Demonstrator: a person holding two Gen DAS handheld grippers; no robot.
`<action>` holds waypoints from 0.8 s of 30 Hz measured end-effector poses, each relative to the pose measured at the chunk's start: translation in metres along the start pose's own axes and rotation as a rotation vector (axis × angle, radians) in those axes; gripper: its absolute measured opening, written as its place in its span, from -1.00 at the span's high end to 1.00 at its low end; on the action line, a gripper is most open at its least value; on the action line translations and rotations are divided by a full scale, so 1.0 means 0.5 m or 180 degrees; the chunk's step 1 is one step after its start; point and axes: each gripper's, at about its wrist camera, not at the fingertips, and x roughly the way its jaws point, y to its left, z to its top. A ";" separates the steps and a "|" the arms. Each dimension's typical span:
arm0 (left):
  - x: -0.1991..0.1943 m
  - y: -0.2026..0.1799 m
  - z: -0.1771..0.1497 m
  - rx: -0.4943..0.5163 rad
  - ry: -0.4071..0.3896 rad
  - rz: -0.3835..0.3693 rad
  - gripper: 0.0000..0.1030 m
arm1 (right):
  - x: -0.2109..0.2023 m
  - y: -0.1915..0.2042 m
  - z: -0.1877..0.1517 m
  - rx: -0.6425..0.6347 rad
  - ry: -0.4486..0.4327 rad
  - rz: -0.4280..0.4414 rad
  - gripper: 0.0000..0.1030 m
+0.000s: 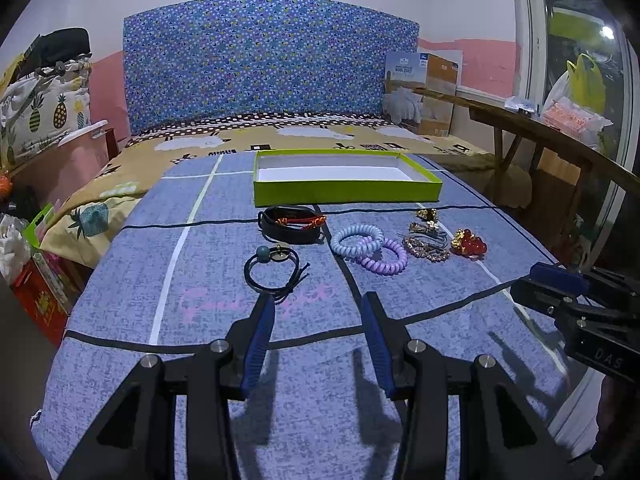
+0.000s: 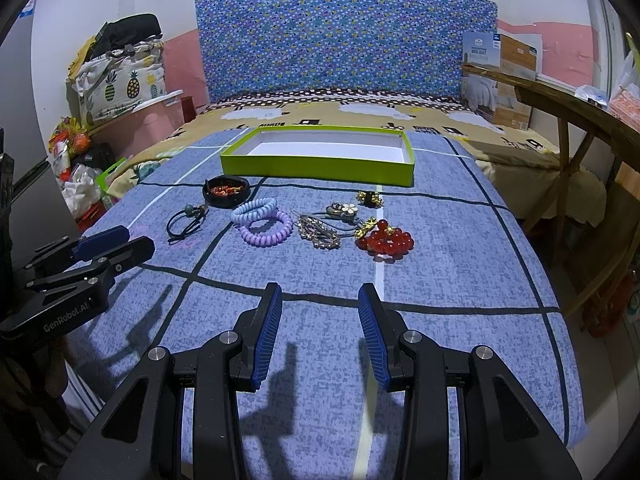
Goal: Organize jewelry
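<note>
An empty lime-green box lies on the blue checked bedspread. In front of it lies a row of jewelry: a black band with a red cord, a black hair tie with a teal bead, two coiled hair ties, blue and purple, metal clips, gold pieces and a red bead bracelet. My left gripper is open just short of the black hair tie. My right gripper is open and empty, short of the clips.
A blue patterned headboard stands behind the bed. A cardboard quilt box sits at the back right. A wooden bench runs along the right side. Bags and a pink bin crowd the left side.
</note>
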 end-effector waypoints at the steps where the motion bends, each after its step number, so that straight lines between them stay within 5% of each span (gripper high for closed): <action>1: 0.000 0.000 0.000 -0.0002 0.0004 0.0000 0.09 | 0.000 -0.001 0.000 0.0001 0.0001 0.0002 0.21; 24: -0.007 0.003 -0.005 -0.0008 -0.0107 0.0054 0.09 | -0.003 0.009 -0.001 -0.0030 -0.0094 -0.0030 0.21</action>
